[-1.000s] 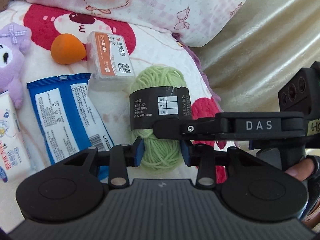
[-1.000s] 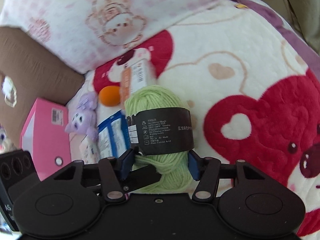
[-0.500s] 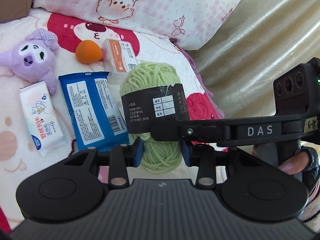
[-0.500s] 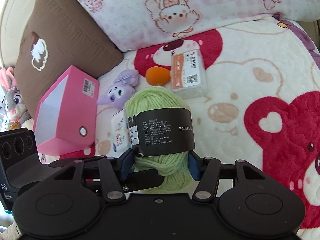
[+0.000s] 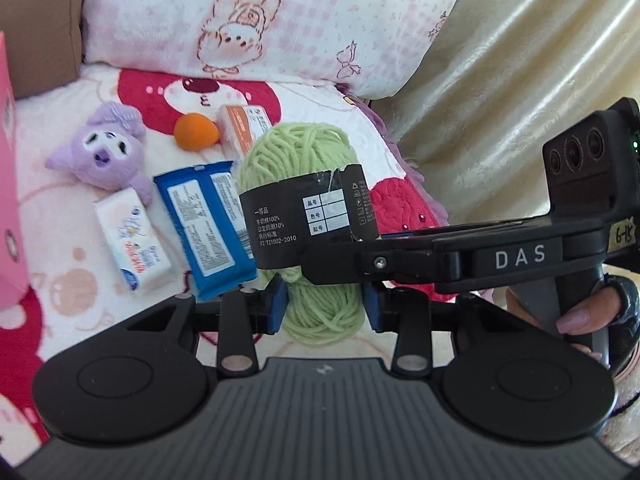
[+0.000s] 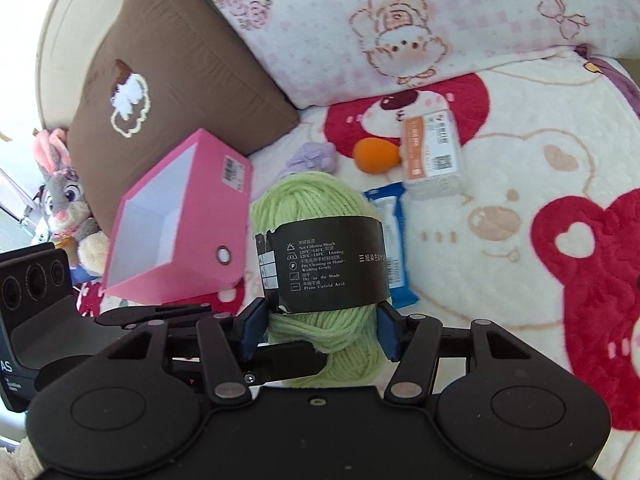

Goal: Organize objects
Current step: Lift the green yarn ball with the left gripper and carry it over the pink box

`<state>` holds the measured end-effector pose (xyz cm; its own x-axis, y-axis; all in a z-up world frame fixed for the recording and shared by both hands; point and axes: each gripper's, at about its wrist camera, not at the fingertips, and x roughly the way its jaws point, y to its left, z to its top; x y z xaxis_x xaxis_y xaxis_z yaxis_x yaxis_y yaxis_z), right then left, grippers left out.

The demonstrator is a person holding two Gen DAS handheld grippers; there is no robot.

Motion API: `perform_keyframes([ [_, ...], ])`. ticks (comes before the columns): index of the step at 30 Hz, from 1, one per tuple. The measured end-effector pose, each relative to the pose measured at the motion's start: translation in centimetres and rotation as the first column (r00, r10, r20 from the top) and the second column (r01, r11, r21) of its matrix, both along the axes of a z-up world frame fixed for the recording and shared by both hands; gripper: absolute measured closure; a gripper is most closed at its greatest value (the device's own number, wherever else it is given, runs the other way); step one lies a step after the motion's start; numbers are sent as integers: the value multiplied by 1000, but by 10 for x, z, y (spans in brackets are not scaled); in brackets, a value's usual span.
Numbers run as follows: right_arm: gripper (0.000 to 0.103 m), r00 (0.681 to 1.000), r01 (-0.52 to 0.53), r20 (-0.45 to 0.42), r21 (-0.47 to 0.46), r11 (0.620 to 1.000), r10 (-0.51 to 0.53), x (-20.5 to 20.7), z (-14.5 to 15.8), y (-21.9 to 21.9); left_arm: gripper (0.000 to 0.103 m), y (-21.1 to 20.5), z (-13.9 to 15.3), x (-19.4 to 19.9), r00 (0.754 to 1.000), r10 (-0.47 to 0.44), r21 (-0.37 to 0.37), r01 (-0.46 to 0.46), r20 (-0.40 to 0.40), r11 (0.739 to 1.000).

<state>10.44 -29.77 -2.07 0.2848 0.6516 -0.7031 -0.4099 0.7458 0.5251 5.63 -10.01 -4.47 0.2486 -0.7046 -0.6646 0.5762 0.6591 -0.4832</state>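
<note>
- left tool [image 5: 323, 305]: blue pads pinched on the lower end of the green yarn skein [image 5: 308, 216], narrow gap, skein held up off the bed.
- right tool [image 6: 322, 334]: pads clamped on the same skein [image 6: 320, 248] at its lower end, just under the black paper band [image 6: 328, 266]. Both tools grip one object.
- the two tools cross: the right tool's arm runs sideways in front of the left tool in the left view; the left tool's finger sits under the skein in the right view.
- skein long axis: points forward and up, away from both tools; band wraps the middle, free end sticks out ahead.
- key relation: pink box [image 6: 176, 224] lies ahead-left of the right tool, open mouth tipped toward the tools, near the skein but not touching. In the left view only its edge [image 5: 8, 184] shows at far left.
- judgement: the box is the likely drop spot; the skein must swing left and go in end first. The left tool looks nearer to the box side.
- risk: soft yarn may slip, or the band may slide off, if one tool lets go first.
- ahead on the bed: blue wipes pack [image 5: 204, 224], white tissue pack [image 5: 134, 246], purple plush [image 5: 106, 154], orange sponge [image 5: 196, 131], mask packet [image 5: 242, 132], all beyond and left of the skein.
- farther: pink checked pillow [image 6: 400, 20], brown cushion [image 6: 168, 72].
</note>
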Motion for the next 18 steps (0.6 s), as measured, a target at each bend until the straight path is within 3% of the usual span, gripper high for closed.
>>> perform_keyframes([
  [11,42,997,-56,54,24,998,54,-37,31,34,65,48,39,-24,999,10,32,-12,51,999],
  [18,42,995,-77,60,-19,997,78,-47,48,58,65,72,49,-28,998,45,21,-46,40,999],
])
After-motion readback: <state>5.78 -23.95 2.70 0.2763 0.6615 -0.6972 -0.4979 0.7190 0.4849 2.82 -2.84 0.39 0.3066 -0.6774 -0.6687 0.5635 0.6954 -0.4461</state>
